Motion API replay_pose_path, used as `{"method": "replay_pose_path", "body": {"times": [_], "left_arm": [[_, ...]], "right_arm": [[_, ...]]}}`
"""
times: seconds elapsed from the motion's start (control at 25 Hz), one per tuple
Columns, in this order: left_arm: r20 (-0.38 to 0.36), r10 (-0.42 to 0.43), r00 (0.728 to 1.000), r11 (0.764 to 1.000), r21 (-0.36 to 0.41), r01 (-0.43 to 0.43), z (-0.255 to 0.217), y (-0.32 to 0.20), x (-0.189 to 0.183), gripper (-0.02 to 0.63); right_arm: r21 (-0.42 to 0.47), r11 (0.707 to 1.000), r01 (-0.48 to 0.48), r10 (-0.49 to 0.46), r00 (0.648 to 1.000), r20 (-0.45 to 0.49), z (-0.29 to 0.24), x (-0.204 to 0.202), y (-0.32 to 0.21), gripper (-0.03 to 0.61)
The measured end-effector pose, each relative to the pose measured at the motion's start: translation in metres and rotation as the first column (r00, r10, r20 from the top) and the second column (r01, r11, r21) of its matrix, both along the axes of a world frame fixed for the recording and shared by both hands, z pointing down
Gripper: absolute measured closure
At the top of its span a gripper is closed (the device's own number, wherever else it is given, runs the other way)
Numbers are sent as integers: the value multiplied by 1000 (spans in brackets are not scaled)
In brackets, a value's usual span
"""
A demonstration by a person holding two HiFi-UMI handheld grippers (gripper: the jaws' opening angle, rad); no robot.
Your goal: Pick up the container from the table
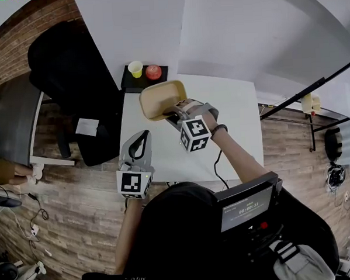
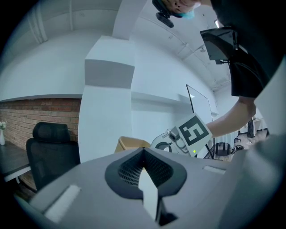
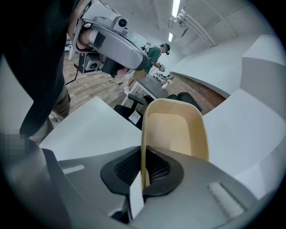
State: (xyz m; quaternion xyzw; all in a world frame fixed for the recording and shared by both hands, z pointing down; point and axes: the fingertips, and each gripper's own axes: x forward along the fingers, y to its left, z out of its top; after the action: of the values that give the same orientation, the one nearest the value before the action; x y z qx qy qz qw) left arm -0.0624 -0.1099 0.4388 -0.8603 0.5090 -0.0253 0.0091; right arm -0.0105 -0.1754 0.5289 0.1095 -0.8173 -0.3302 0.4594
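Container [image 1: 159, 99], tan, shallow, round-cornered and empty: pinched by one thin side wall in the right gripper [image 1: 175, 113], tilted with its open side up, hanging clear above the far left part of the surface [image 1: 232, 122]. Same grip from the right gripper view: jaws of the right gripper [image 3: 143, 179] nearly together on the left wall of the Container [image 3: 178, 129], the rest of the tray reaching out beyond them.

Wood-plank floor [image 1: 67, 212] all round, brick wall [image 1: 17, 39] at far left. White rectangular surface, bare apart from what stands at its far edge. Black office chair [image 1: 72, 83] drawn up to its left side, with a white sheet of paper [image 1: 87, 127] on the seat. Dark desk [image 1: 13, 115] further left.

Small black tray [image 1: 128, 83] at the far edge of the surface, just beyond the Container. Left gripper [image 1: 141, 143] over the near left edge of the surface, well apart from the Container, pointing level; jaws of the left gripper [image 2: 145, 179] together, nothing between them. On the black tray, yellow cup [image 1: 135, 69] upright, red apple [image 1: 153, 72] just beside it.
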Motion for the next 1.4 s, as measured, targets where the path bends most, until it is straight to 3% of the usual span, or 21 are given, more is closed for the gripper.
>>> {"method": "replay_pose_path", "body": {"times": [1.4], "left_arm": [[25, 53, 998, 997, 62, -55, -22, -13, 23, 617]], "right_arm": [[93, 995, -35, 30, 998, 64, -46, 6, -2, 554]]}}
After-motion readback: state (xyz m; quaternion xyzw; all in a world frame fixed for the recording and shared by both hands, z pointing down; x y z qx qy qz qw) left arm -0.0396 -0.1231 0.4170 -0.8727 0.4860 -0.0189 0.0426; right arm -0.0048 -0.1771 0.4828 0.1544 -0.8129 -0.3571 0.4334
